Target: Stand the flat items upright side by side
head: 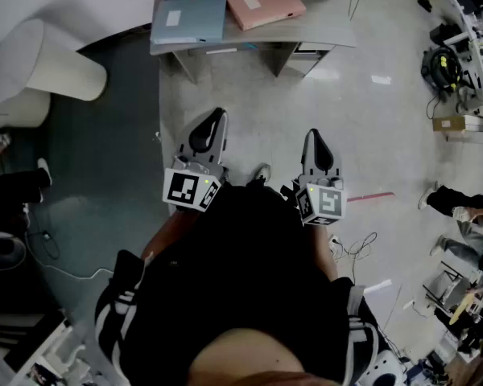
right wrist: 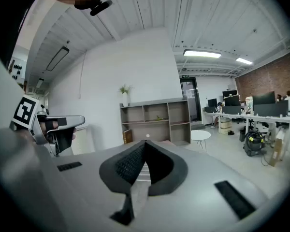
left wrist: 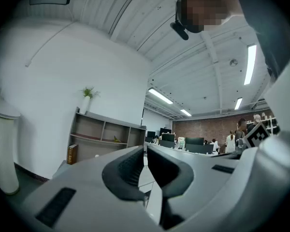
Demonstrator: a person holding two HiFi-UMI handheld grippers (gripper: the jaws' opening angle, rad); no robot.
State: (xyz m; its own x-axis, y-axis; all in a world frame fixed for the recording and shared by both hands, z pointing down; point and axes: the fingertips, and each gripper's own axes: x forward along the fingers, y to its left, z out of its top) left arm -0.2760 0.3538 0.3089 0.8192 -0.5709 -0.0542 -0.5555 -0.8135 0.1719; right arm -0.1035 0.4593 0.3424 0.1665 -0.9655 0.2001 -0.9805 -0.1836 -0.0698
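Observation:
Two flat folders lie on a grey desk (head: 306, 37) at the far end of the head view: a blue folder (head: 189, 20) on the left and a pink folder (head: 264, 3) to its right. Both lie flat, side by side. My left gripper (head: 216, 119) and right gripper (head: 314, 137) are held in front of my body over the floor, well short of the desk. Each is shut with nothing between its jaws, as the left gripper view (left wrist: 145, 153) and the right gripper view (right wrist: 145, 146) show. The right gripper view also catches the left gripper (right wrist: 58, 127) at its left edge.
An open shelf unit (right wrist: 157, 122) with a brown book (right wrist: 127, 136) stands against the white wall. A round white table (right wrist: 200, 135) stands beside it. A white cylindrical object (head: 60, 69) is at the left. Cables (head: 356, 249), boxes and people's legs (head: 459, 207) crowd the right side.

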